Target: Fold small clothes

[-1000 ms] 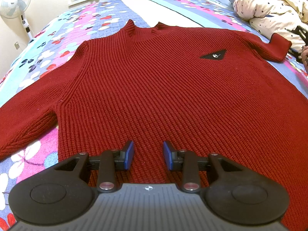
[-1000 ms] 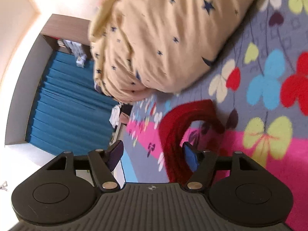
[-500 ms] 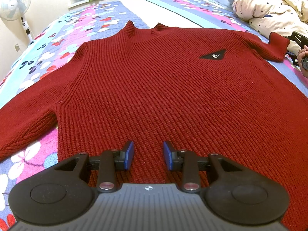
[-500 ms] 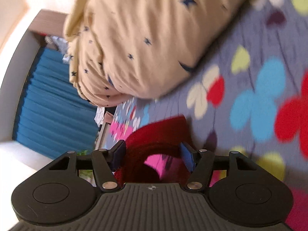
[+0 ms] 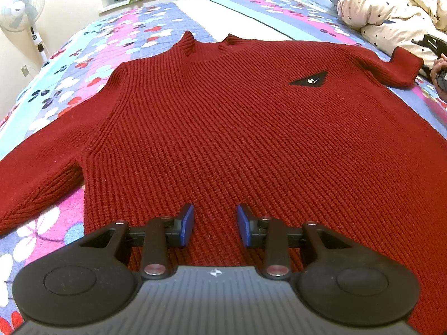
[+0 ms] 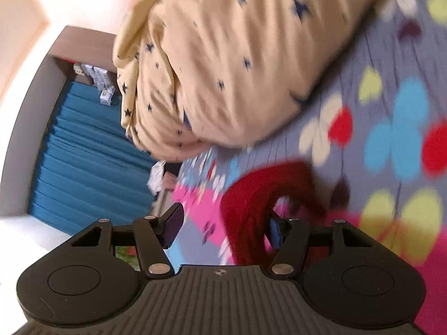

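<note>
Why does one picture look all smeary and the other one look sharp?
The right wrist view is smeared by motion blur: the flowered bedsheet, the star quilt and the red sleeve cuff are streaky, while the right gripper looks crisp. The left wrist view is sharp: you can see the red sweater knit ribs, though the fisheye lens bends the edges.

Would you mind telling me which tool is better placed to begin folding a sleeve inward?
Right, probably. The right tool is open with the red sleeve cuff between its fingers. The left tool hovers open over the sweater near its hem, away from either sleeve.
</note>
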Motion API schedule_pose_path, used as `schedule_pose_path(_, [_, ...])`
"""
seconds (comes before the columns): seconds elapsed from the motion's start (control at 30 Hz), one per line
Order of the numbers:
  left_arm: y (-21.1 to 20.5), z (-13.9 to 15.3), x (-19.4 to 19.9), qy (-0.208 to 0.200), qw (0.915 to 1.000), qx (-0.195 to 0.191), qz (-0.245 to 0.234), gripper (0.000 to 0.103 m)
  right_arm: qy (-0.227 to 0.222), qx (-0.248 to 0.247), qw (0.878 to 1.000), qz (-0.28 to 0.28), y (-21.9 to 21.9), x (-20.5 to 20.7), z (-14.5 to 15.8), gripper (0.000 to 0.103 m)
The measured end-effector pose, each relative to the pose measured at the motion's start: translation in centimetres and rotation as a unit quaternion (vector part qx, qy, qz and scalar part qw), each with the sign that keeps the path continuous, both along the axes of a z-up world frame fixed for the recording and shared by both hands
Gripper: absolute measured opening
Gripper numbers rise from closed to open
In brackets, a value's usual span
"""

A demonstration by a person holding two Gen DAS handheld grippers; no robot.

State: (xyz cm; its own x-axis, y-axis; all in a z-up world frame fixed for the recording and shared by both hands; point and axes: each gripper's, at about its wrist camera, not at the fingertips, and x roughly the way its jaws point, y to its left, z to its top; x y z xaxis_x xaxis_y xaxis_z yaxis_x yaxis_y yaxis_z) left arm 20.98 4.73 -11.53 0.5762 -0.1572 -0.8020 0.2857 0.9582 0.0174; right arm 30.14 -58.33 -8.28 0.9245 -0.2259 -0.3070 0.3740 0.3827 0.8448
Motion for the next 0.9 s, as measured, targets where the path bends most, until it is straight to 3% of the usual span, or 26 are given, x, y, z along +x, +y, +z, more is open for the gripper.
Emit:
schedule_pose_path(0.07, [0.1, 0.0, 0.0, 0.002, 1.0, -0.002, 0.001, 0.038, 0.022, -0.068, 0.997, -0.029, -0.1, -0.6, 1.1, 0.016])
schedule_pose_path(0.13, [0.1, 0.0, 0.1, 0.002, 1.0, -0.002, 0.001, 0.038, 0.055, -0.159, 0.982, -0.081, 0.4, -1.5, 2.2, 0.016])
schedule_pose_path(0.2, [0.2, 0.0, 0.1, 0.002, 1.0, -0.005, 0.002, 0.038, 0.122, -0.229, 0.959, -0.115, 0.8, -1.5, 2.5, 0.017])
schedule_pose_path(0.23, [0.3, 0.0, 0.1, 0.003, 1.0, -0.007, 0.003, 0.038, 0.175, -0.237, 0.948, -0.12, 0.8, -0.9, 2.2, 0.017])
schedule_pose_path(0.3, [0.6, 0.2, 0.2, 0.006, 0.9998, -0.017, 0.011, 0.039, 0.213, -0.221, 0.943, -0.129, 0.8, -1.3, 1.3, 0.017])
schedule_pose_path(0.37, [1.3, 0.6, 0.2, 0.008, 0.9989, -0.039, 0.025, 0.04, 0.267, -0.214, 0.928, -0.151, 1.5, -1.8, 1.4, 0.017])
schedule_pose_path(0.47, [2.9, 1.7, -0.5, -0.003, 0.9951, -0.087, 0.046, 0.04, 0.262, -0.217, 0.927, -0.159, 3.8, -3.4, 2.9, 0.021])
schedule_pose_path(0.57, [3.8, 2.2, -1.9, -0.005, 0.9922, -0.116, 0.047, 0.04, 0.223, -0.239, 0.942, -0.079, 7.8, -4.9, 5.2, 0.028])
schedule_pose_path(0.63, [3.7, 1.0, -2.5, 0.038, 0.994, -0.096, 0.036, 0.04, 0.204, -0.246, 0.948, -0.004, 10.4, -5.8, 6.8, 0.039])
schedule_pose_path(0.7, [3.9, 1.1, -3.7, 0.036, 0.996, -0.078, 0.027, 0.04, 0.195, -0.25, 0.945, 0.085, 13.4, -7.2, 8.0, 0.049])
schedule_pose_path(0.8, [5.6, 2.6, -6.2, 0.052, 0.9919, -0.099, 0.06, 0.04, 0.2, -0.266, 0.917, 0.218, 17.8, -10.0, 9.0, 0.053])
schedule_pose_path(0.9, [7.6, 3.3, -9.9, 0.073, 0.9861, -0.114, 0.097, 0.04, 0.219, -0.28, 0.883, 0.306, 20.9, -13.8, 9.1, 0.061])
